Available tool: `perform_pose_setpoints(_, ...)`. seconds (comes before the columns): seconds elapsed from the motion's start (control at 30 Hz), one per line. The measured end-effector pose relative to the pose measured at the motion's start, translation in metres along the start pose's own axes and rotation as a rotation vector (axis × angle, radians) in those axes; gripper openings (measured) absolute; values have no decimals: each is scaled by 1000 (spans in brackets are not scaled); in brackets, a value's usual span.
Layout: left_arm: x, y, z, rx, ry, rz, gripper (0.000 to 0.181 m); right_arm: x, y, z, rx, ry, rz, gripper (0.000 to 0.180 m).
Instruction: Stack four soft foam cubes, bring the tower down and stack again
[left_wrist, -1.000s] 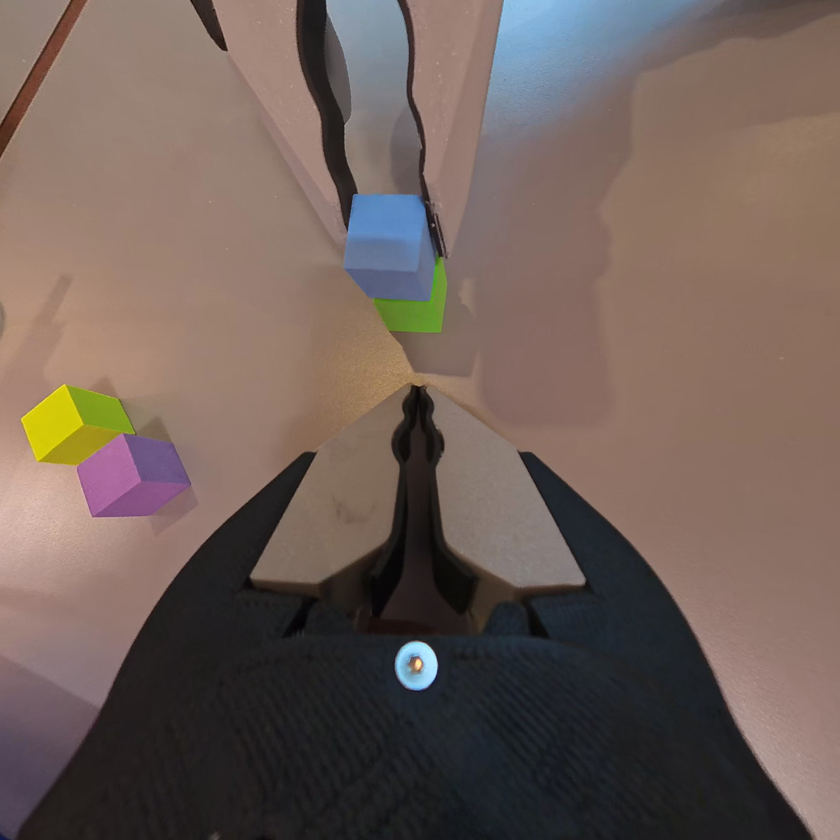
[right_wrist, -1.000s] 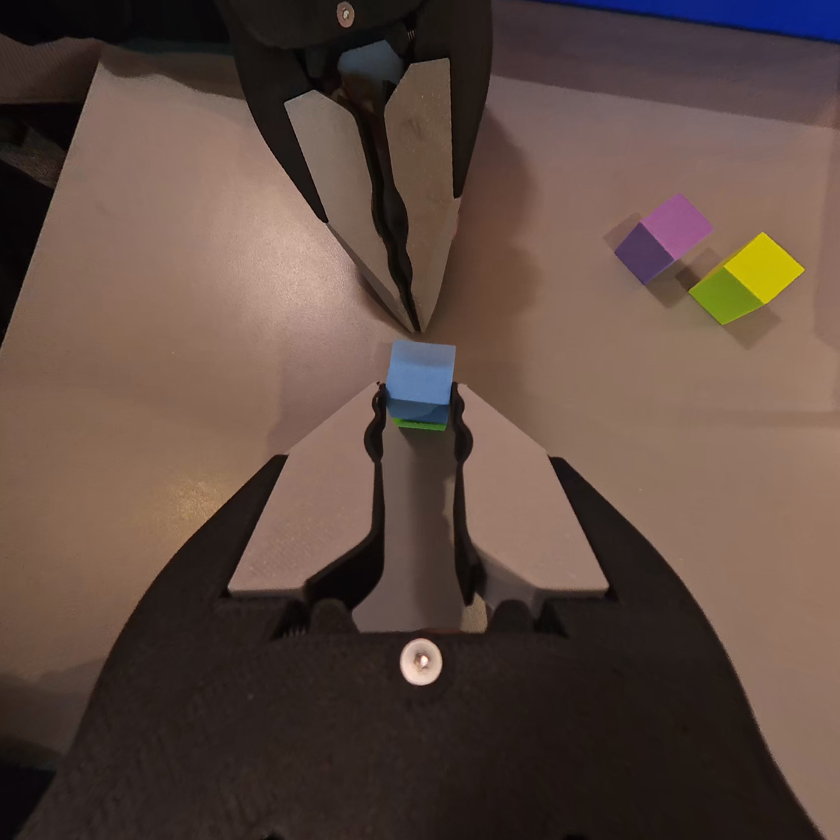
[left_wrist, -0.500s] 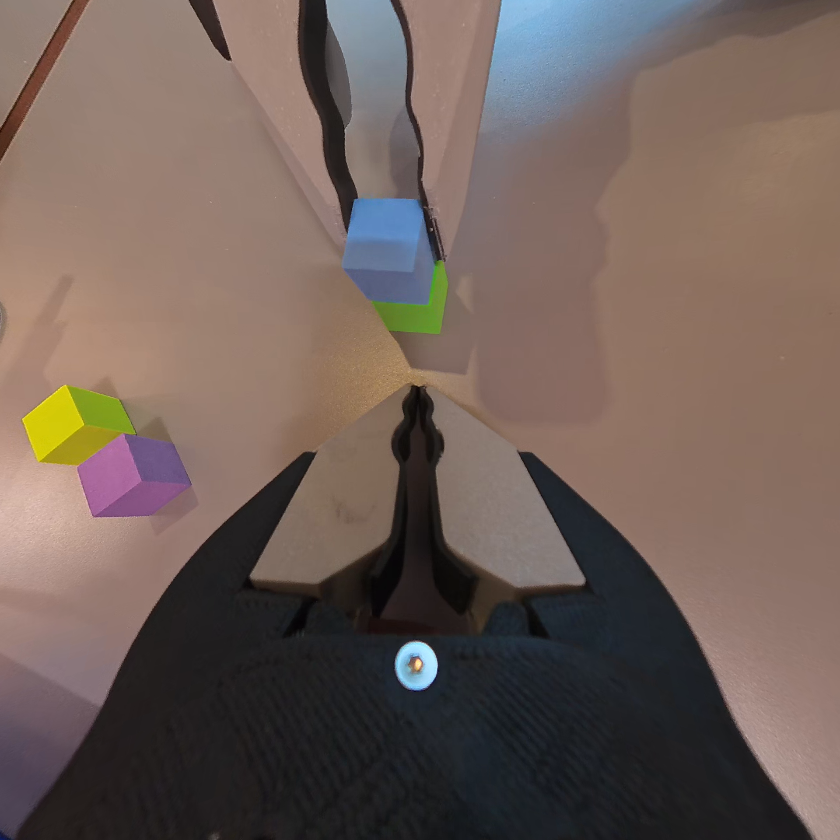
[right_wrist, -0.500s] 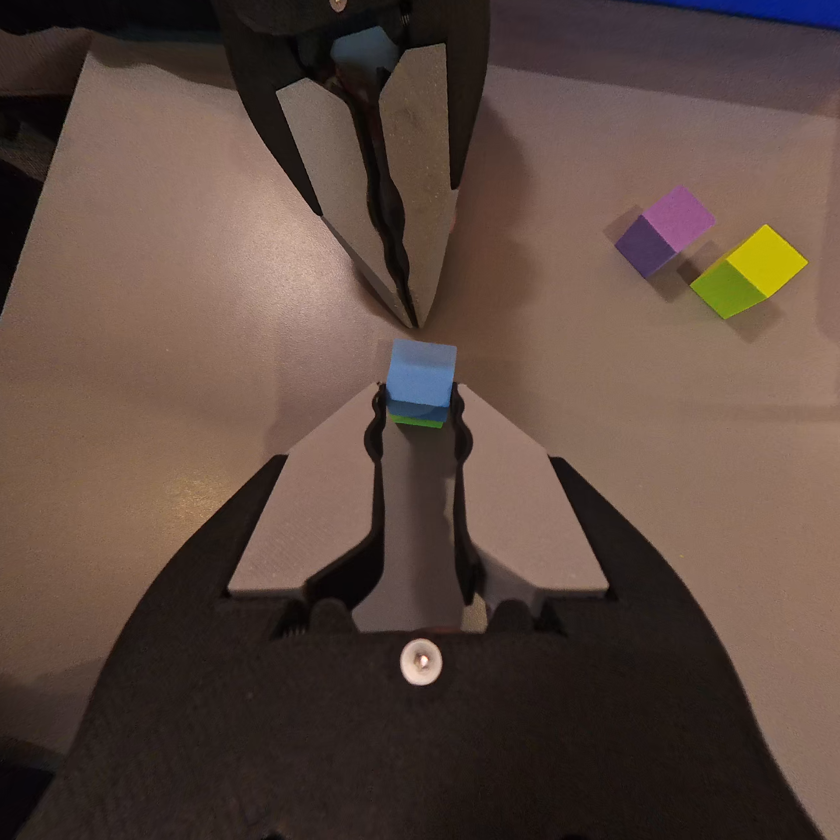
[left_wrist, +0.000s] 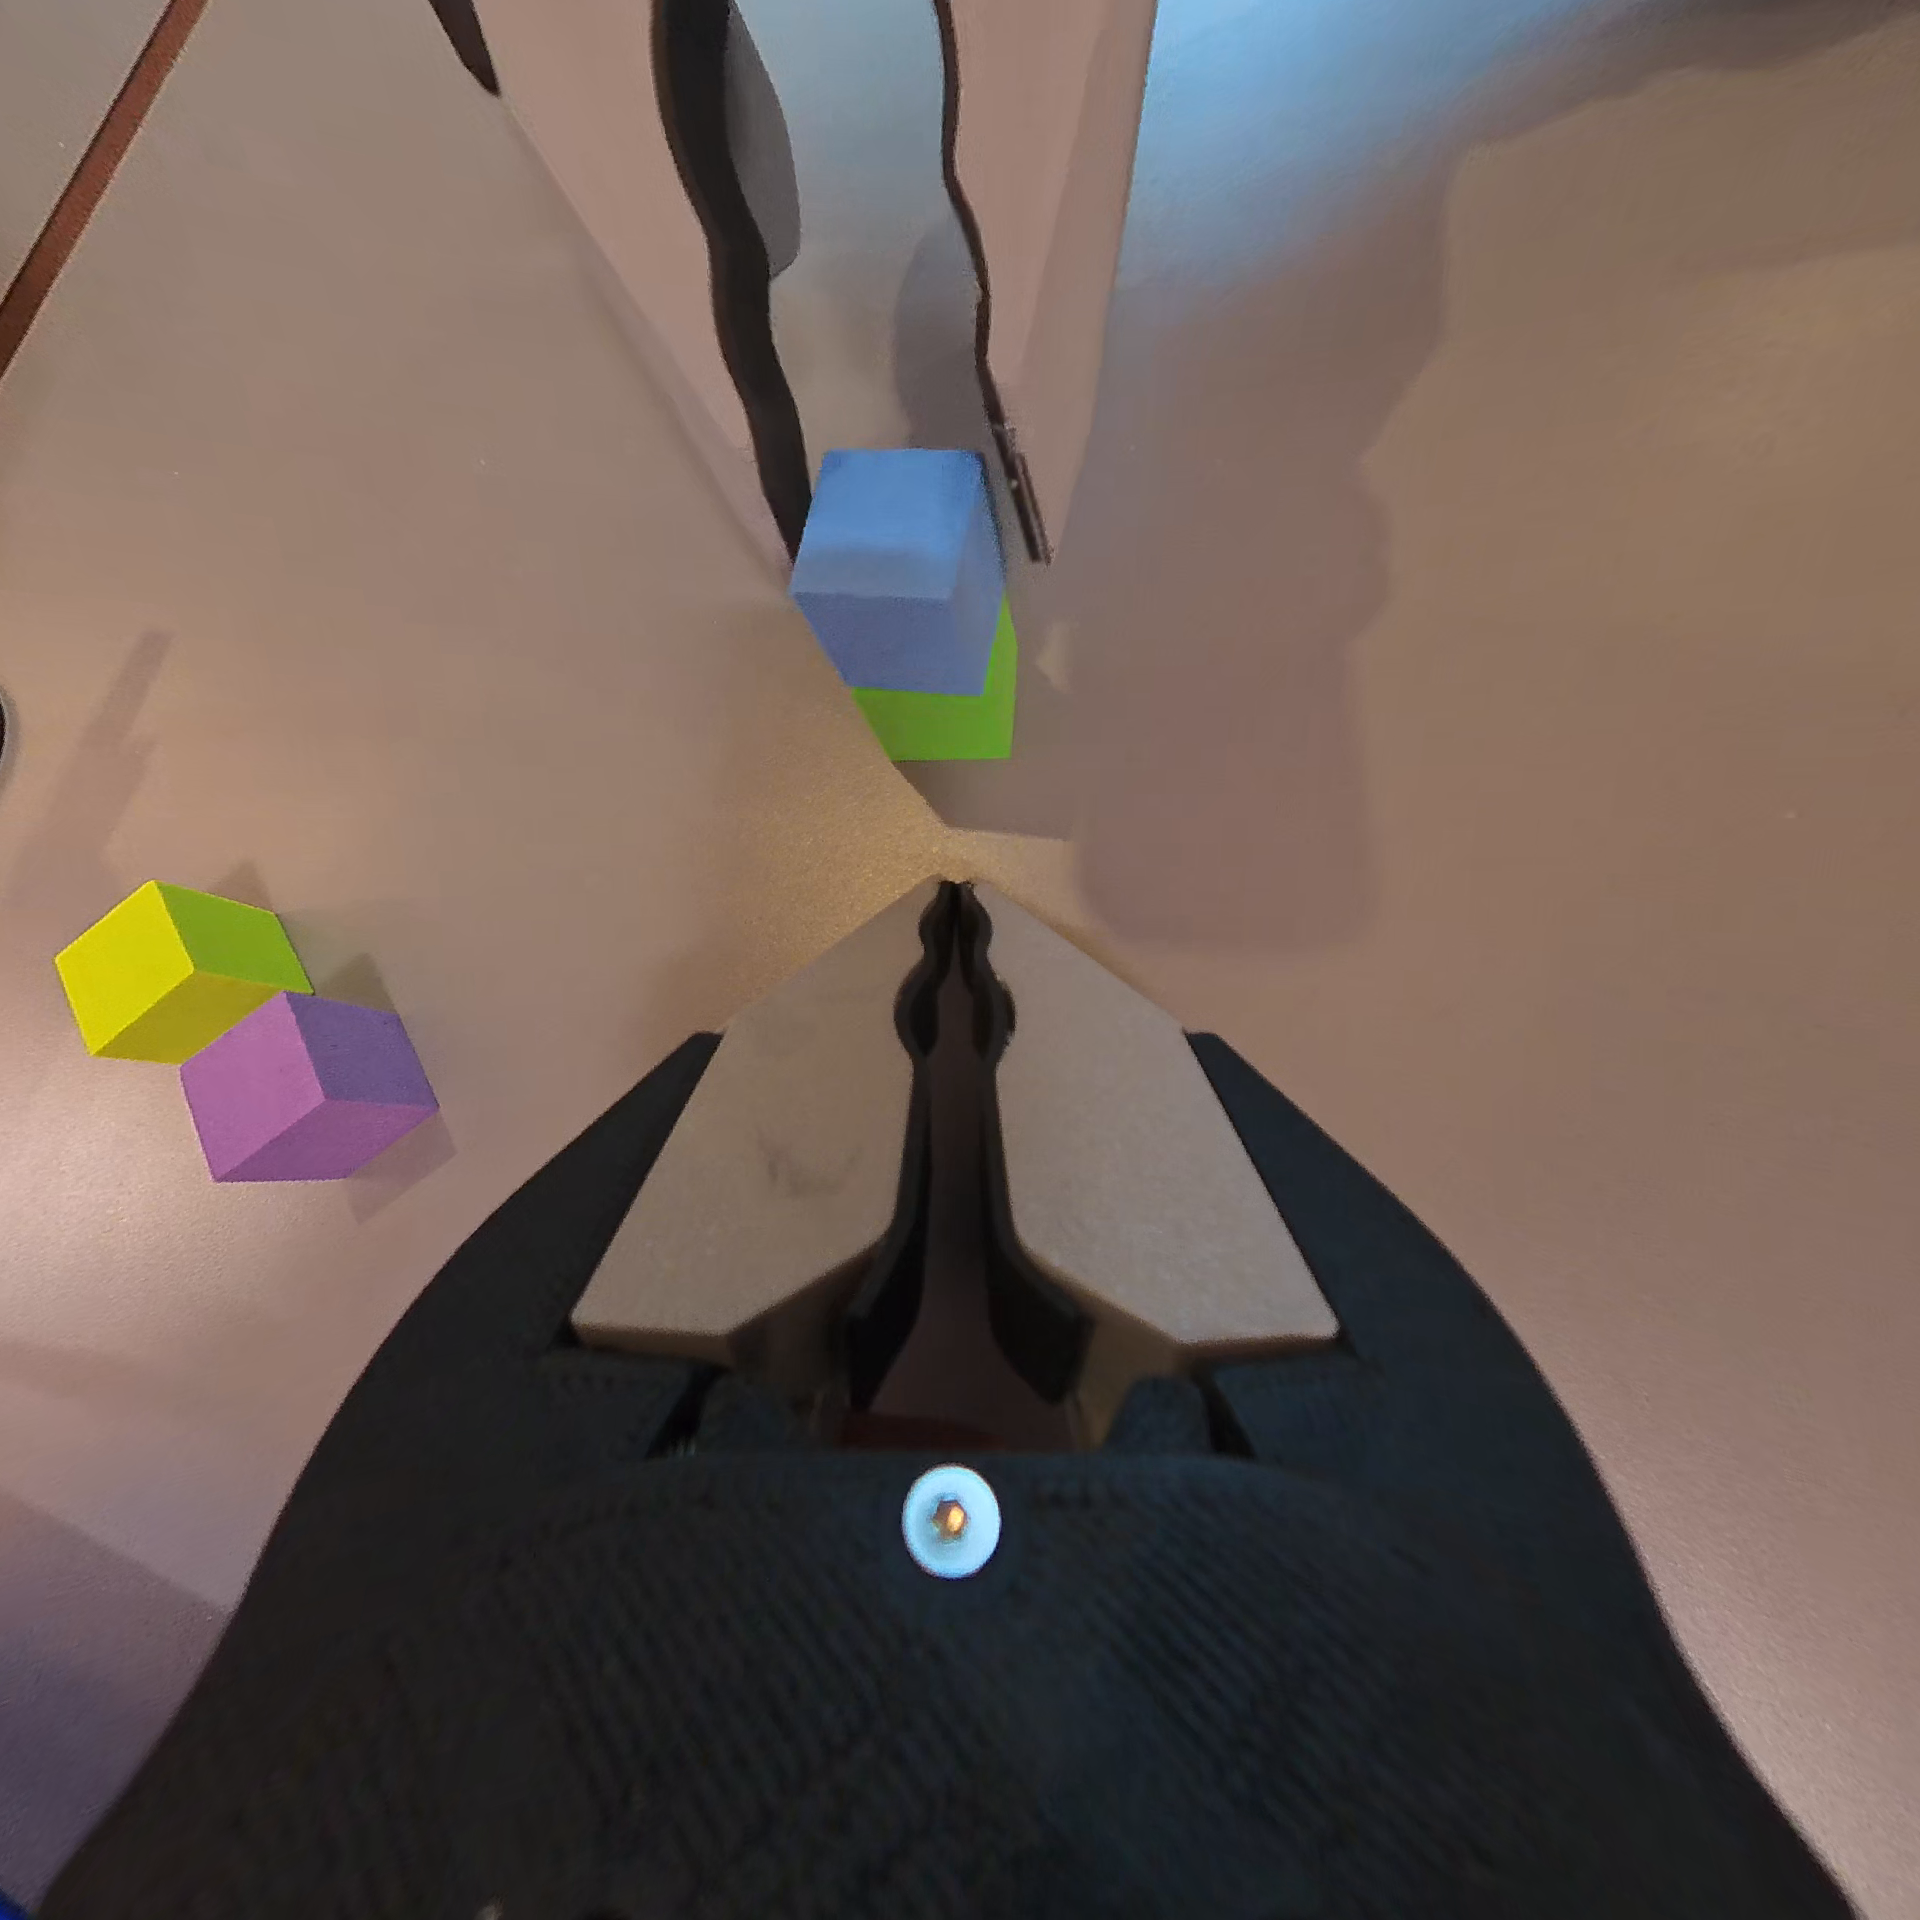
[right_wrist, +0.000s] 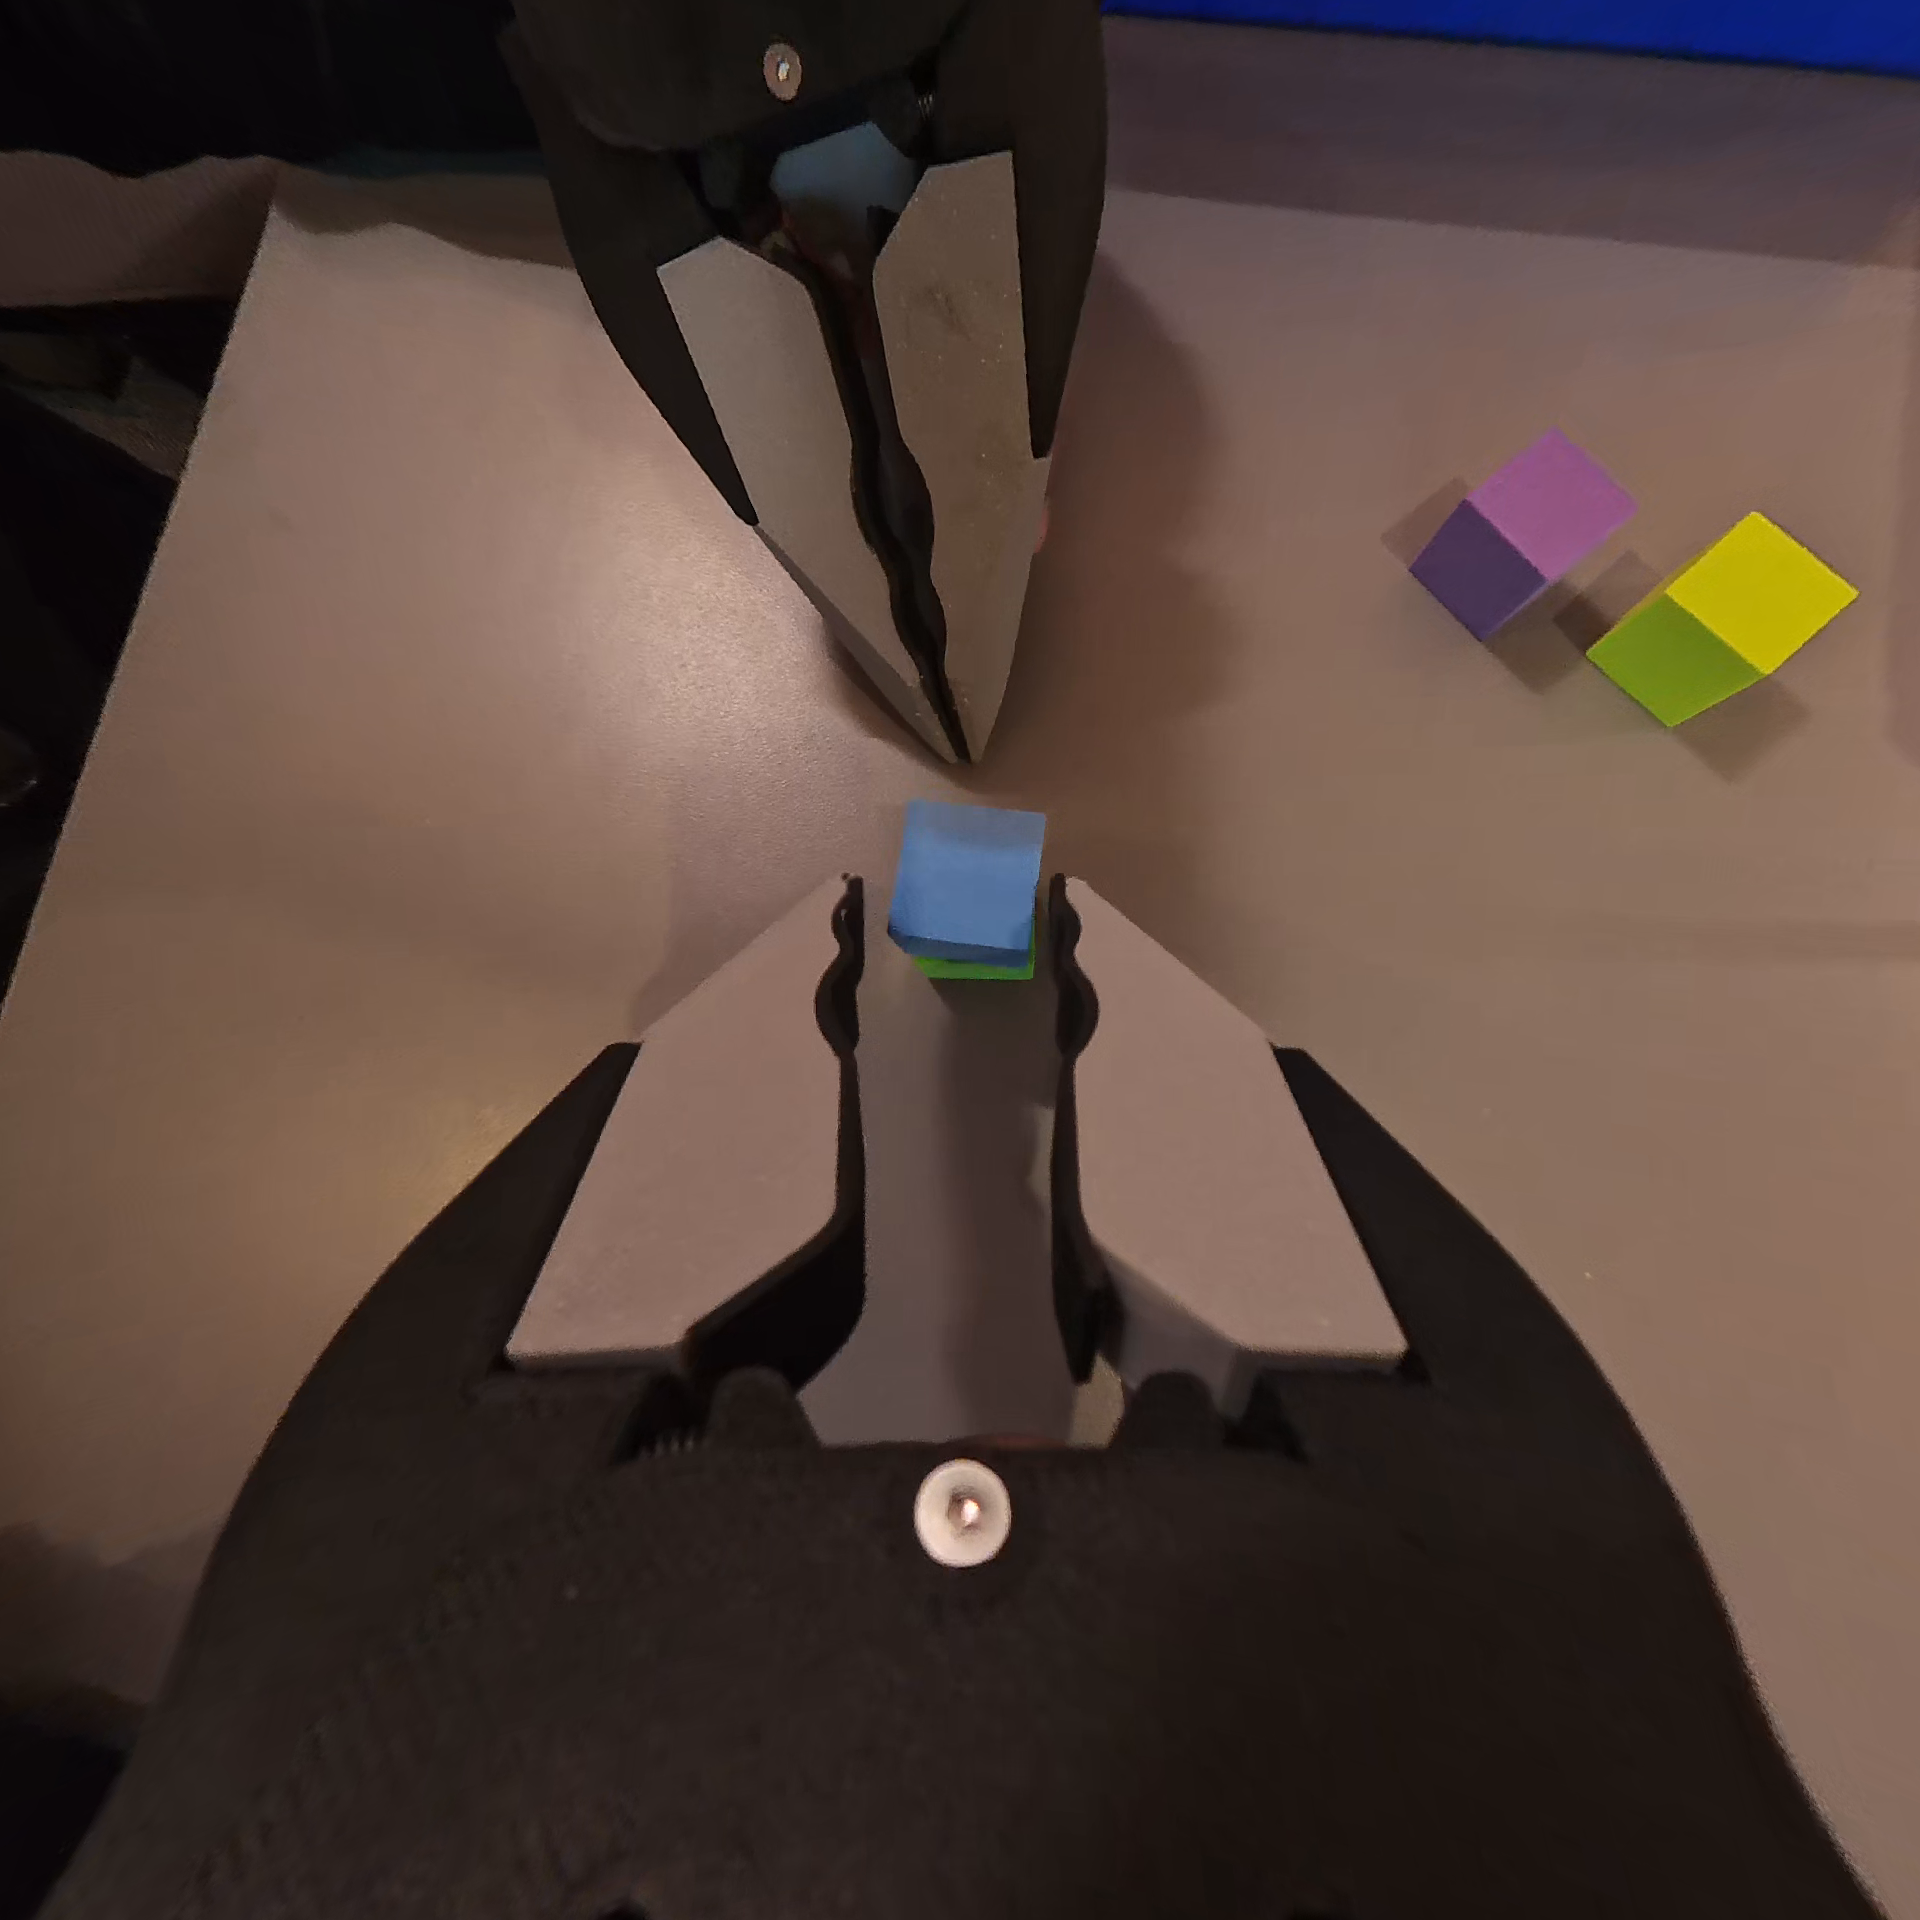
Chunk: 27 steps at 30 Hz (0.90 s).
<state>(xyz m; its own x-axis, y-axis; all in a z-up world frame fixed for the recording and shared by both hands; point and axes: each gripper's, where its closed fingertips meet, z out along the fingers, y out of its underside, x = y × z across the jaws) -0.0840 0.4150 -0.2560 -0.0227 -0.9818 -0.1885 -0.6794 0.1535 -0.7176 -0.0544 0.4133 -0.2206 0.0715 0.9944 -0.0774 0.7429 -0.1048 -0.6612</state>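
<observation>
Your right tongs stand released, jaws parted with a gap on each side of the blue foam cube, which sits at frame centre on the green foam cube, its edges slightly off square. Back straight out along your line of approach; a sideways brush would likely topple soft foam. Your left tongs are clenched empty, tips just beyond the pair. At the right wrist view's upper right, the purple foam cube and yellow-green foam cube wait just beside each other on the bench. Two of four stacked; take purple next, squeezing gently and lowering squarely.
</observation>
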Motion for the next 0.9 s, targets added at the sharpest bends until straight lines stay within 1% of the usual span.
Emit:
perform_pose_setpoints(0.17,0,0,0,-1,-3,1,0,-1,-5,-6,45,-4,13,34)
perform_pose_setpoints(0.3,0,0,0,-3,-1,-2,0,0,-11,-17,151,13,53,35)
perform_pose_setpoints(0.37,-2,1,-1,-14,-4,-2,0,3,-7,-23,234,50,81,34)
perform_pose_setpoints(0.43,-7,3,-2,-34,-20,-11,0,11,6,-28,241,107,123,35)
perform_pose_setpoints(0.5,-18,5,-3,-51,-56,-42,7,16,7,-36,293,149,157,35)
perform_pose_setpoints(0.6,-45,4,-8,-33,-163,-137,27,25,5,-53,378,233,189,33)
perform_pose_setpoints(0.63,-57,2,-11,-10,-217,-178,31,27,5,-57,395,261,193,30)
perform_pose_setpoints(0.7,-84,0,-22,38,-344,-255,36,31,7,-61,406,306,198,28)
perform_pose_setpoints(0.77,-104,2,-31,75,-449,-319,37,34,10,-60,402,338,200,26)
perform_pose_setpoints(0.83,-119,12,-34,64,-525,-366,37,36,10,-56,402,342,203,26)
perform_pose_setpoints(0.9,-130,27,-35,10,-592,-407,37,36,10,-52,400,332,210,26)
